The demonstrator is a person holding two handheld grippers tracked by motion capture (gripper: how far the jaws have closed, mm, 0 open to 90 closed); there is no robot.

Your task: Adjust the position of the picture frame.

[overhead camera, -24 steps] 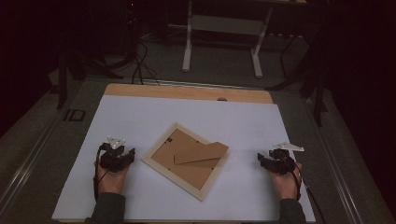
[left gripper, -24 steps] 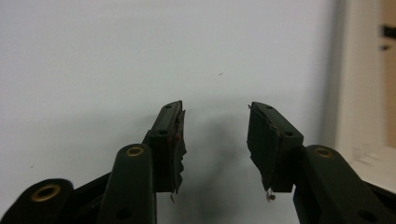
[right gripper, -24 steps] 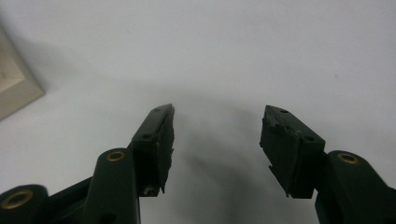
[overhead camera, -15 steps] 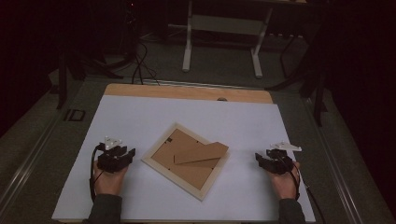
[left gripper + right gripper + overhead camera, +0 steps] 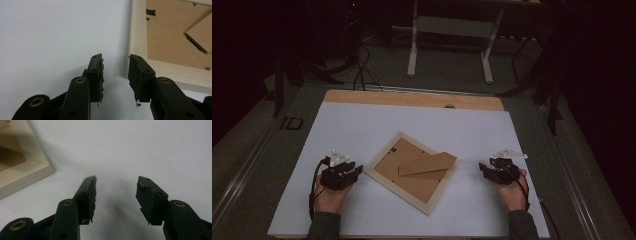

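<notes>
One square pale-wood frame (image 5: 411,171), cardboard-backed.

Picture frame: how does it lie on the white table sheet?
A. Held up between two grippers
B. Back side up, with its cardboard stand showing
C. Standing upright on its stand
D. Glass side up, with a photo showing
B: the frame lies flat with its brown backing and folded stand facing up, apart from both grippers.

We note the picture frame (image 5: 414,173): pale unfinished wood, matt, with a brown fibreboard back. The desk (image 5: 362,125) cover is smooth matt white, its far edge bare wood. Both grippers look black matt plastic, pads rough.
</notes>
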